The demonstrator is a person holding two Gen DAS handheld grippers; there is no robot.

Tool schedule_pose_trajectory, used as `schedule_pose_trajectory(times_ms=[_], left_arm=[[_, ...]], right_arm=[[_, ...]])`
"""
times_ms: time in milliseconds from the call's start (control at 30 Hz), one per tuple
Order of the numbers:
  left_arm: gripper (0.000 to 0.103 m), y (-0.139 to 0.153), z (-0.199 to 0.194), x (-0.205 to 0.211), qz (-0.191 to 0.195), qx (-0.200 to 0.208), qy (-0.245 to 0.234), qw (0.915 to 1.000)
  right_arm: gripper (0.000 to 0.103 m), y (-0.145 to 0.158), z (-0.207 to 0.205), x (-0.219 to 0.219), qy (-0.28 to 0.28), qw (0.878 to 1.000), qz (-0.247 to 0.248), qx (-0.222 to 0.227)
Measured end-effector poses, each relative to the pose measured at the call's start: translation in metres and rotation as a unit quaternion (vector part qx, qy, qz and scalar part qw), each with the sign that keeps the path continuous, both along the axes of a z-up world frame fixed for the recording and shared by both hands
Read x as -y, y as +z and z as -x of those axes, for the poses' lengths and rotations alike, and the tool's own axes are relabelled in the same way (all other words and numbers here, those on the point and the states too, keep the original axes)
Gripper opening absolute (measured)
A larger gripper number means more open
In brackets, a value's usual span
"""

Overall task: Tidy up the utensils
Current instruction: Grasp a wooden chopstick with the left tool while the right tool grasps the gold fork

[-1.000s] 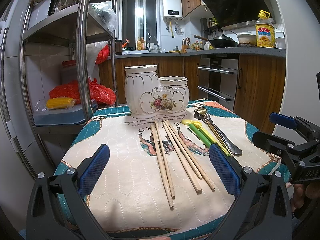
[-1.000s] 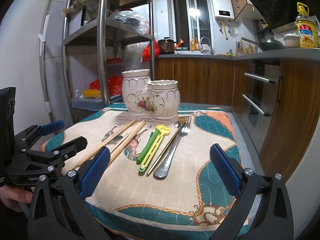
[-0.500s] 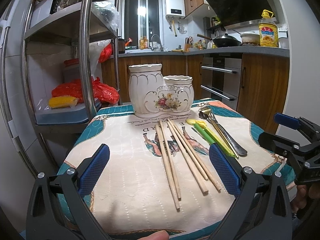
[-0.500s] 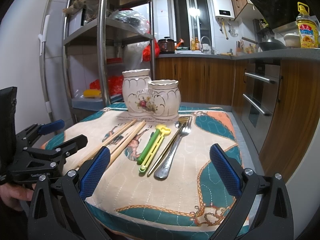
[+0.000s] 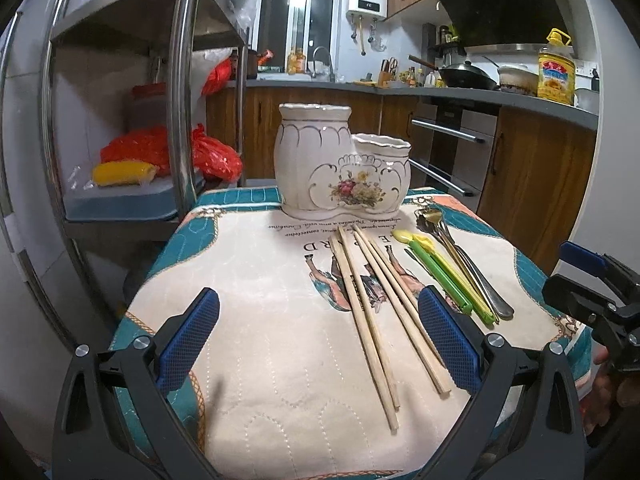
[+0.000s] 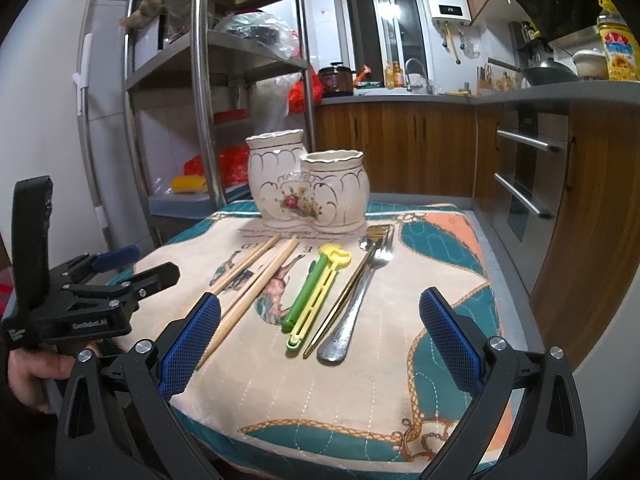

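While four wooden chopsticks (image 5: 372, 308) lie fanned between the left gripper (image 5: 318, 338) jaws, nothing is held: both pairs of jaws stand wide apart. Green and yellow clips (image 6: 312, 296), a gold spoon (image 6: 352, 292) and a steel fork (image 6: 360, 304) rest between the right gripper (image 6: 318, 338) jaws. Beyond them stands the white floral holder (image 5: 344, 168) on the patterned cloth (image 5: 260, 280).

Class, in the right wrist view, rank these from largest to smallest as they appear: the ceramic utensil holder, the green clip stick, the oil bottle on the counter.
1. Ceramic utensil holder: clearly largest.
2. Green clip stick: long but thin.
3. Oil bottle: smallest as seen, though it stands far off and is cut by the image edge, so its real size is unsure.
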State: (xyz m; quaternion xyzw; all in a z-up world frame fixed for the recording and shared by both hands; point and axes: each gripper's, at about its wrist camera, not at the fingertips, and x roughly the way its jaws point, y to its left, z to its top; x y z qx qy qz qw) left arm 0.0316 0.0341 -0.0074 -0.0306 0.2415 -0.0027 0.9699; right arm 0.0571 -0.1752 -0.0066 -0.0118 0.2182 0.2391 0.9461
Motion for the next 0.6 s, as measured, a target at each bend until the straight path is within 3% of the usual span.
schedule_pose_trajectory(times_ms=[67,233,367,500,600], left_arm=[[0.097,-0.001,-0.005,-0.002,0.009,-0.009,-0.005,0.9999],[0.068,-0.004,-0.026,-0.008,0.023,-0.06,-0.014,0.9979],[0.053,-0.009,-0.041,-0.008,0.037,-0.099,-0.038,0.9937],[0.05,-0.007,-0.058,-0.003,0.032,-0.123,-0.056,0.9904],[0.041,-0.006,-0.073,-0.003,0.032,-0.147,-0.061,0.9867]], right_arm=[[0.099,0.0,-0.002,0.0,0.0,1.0,-0.001,-0.004],[0.097,-0.001,-0.02,-0.001,-0.002,0.999,0.009,-0.038],[0.092,-0.002,-0.034,0.001,0.002,0.998,0.008,-0.065],[0.072,-0.006,-0.048,-0.002,0.007,0.996,0.024,-0.091],[0.066,-0.009,-0.061,-0.003,0.008,0.993,0.031,-0.112]])
